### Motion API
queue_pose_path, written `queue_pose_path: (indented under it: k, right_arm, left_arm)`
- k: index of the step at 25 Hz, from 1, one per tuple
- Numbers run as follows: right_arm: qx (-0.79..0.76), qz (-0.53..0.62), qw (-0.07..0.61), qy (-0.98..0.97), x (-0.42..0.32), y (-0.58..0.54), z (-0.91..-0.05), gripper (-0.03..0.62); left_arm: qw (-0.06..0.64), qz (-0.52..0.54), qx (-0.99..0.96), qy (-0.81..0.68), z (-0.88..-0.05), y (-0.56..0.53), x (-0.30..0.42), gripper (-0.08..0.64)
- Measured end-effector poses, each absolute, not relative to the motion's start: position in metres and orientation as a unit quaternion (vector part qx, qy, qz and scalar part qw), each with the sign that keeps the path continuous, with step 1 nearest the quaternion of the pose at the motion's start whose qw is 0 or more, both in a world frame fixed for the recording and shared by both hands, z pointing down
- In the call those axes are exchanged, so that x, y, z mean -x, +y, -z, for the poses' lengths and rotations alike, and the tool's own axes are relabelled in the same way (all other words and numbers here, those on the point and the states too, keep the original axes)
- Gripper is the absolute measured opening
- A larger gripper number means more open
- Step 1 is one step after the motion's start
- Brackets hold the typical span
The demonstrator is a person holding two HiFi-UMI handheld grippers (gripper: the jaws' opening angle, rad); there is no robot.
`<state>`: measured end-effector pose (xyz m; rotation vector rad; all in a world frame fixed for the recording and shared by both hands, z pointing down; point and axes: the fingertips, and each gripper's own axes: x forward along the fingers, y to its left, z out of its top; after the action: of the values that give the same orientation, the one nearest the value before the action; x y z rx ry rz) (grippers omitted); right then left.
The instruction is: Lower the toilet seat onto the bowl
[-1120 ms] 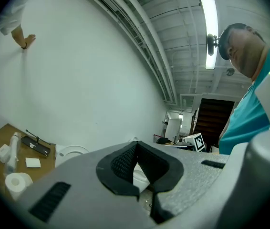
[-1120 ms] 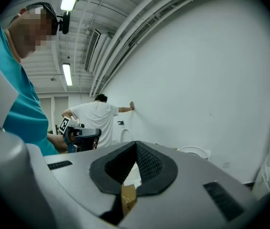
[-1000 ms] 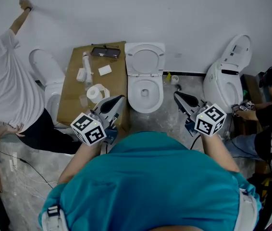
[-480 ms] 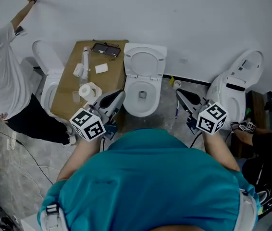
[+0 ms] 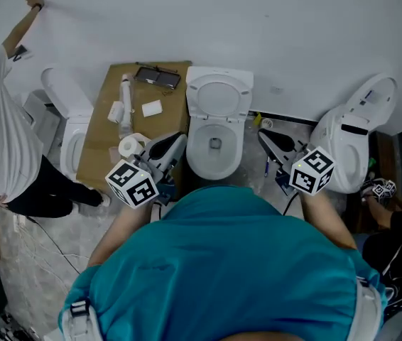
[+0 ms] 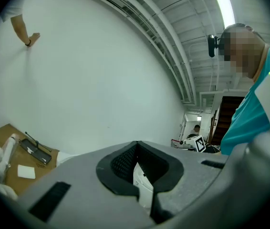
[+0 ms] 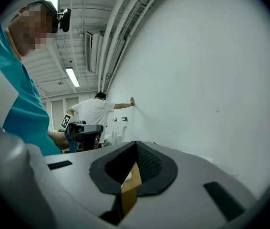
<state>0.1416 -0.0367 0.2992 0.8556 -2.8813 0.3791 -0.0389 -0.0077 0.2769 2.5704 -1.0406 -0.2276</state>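
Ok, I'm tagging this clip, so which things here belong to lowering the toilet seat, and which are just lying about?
Job in hand: toilet seat, standing up; bowl under it; left tongs and right tongs, both shut and empty.
Lying about: cardboard box with tape roll, white tube and white card on it; spare toilet at left; tilted toilet at right.

A test workshop, this was, no bathroom: left toilet (image 5: 69,130), middle toilet (image 5: 215,137) and right toilet (image 5: 354,144) lined one bare white wall (image 5: 272,20). Rough concrete floor (image 5: 23,261) below, exposed ceiling pipes (image 6: 163,37) overhead.
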Motion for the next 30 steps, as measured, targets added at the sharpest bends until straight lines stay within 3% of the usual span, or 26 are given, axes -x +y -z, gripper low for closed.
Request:
queue_pose_path:
  k: [14,30]
  right_arm:
    - [-0.336,-0.122,0.082,-0.930,-0.032,-0.148,-0.309,0.000]
    - [-0.271,-0.122,0.151,-0.943,-0.085,-0.230,-0.382,0.000]
  left_arm:
    - [0.183,0.040,-0.938,-0.293,-0.301,-0.128,0.124,0.003]
    - [0.226,0.044,-0.898,-0.375,-0.337,-0.169,0.066,0.003]
